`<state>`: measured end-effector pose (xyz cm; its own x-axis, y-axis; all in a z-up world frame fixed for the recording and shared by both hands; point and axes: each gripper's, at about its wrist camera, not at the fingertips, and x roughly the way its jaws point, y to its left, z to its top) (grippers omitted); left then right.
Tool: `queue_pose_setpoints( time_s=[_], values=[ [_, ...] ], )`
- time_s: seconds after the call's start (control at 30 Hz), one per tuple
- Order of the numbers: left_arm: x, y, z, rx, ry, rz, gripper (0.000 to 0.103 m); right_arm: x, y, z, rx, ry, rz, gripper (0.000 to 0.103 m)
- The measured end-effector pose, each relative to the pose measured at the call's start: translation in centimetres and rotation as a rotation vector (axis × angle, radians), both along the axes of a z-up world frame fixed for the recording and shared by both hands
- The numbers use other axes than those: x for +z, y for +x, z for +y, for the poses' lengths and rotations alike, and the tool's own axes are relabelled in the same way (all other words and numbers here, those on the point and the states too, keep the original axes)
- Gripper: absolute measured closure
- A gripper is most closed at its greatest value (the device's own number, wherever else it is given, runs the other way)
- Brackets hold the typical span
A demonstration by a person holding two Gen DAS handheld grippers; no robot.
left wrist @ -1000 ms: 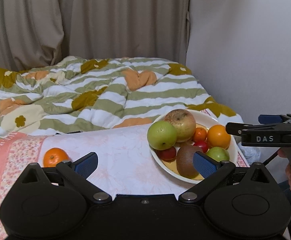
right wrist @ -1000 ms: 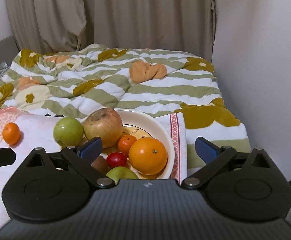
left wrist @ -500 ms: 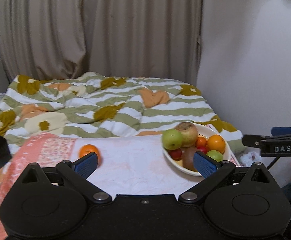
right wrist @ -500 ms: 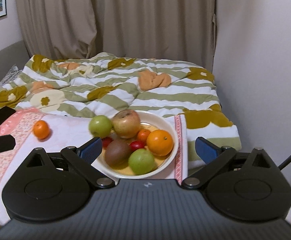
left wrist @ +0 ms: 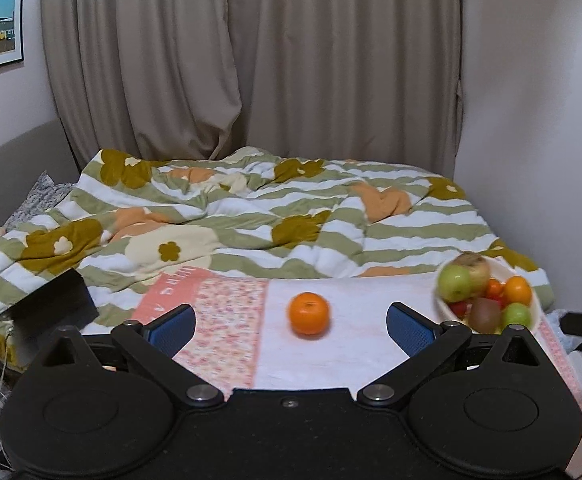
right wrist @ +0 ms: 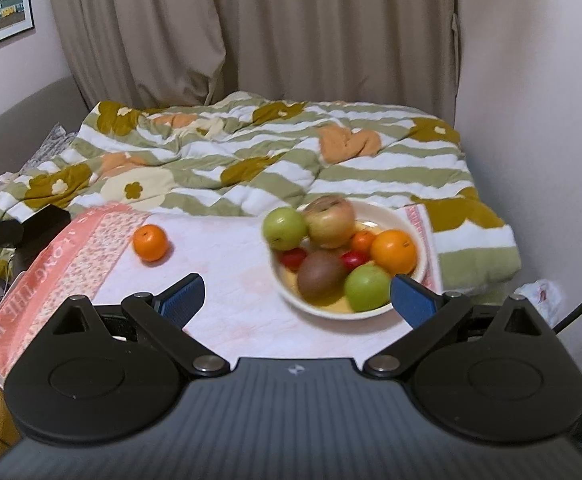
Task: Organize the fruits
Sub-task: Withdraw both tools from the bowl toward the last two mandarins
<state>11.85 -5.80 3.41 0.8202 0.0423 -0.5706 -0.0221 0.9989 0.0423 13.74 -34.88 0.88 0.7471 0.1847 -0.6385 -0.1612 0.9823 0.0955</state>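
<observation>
The lone mandarin (left wrist: 308,313) sits on the white cloth (left wrist: 355,344) well left of the fruit bowl (right wrist: 411,224), straight ahead of the left gripper (left wrist: 289,326) and centred between its wide-spread, empty fingers — the nearer tool. Being round, it has no long axis to align with. The right gripper (right wrist: 297,294), equally open and empty, faces the bowl. Compared with a second ago, both have drawn back — the mandarin now centres the left view.
</observation>
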Motion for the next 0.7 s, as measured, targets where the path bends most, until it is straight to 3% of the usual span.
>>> queue_pose_setpoints(
  time_s=[0.3,0.7],
  values=[
    [-1.3,5.5,4.7,-0.145,-0.004,0.075,0.000,-2.1,0.2,6.6,-0.088,0.023,0.085,0.000],
    [-6.6,15.3,6.0,-0.339,-0.070,0.228,0.000,-6.8,3.1,12.6,-0.256,0.005,0.211,0.000]
  ],
)
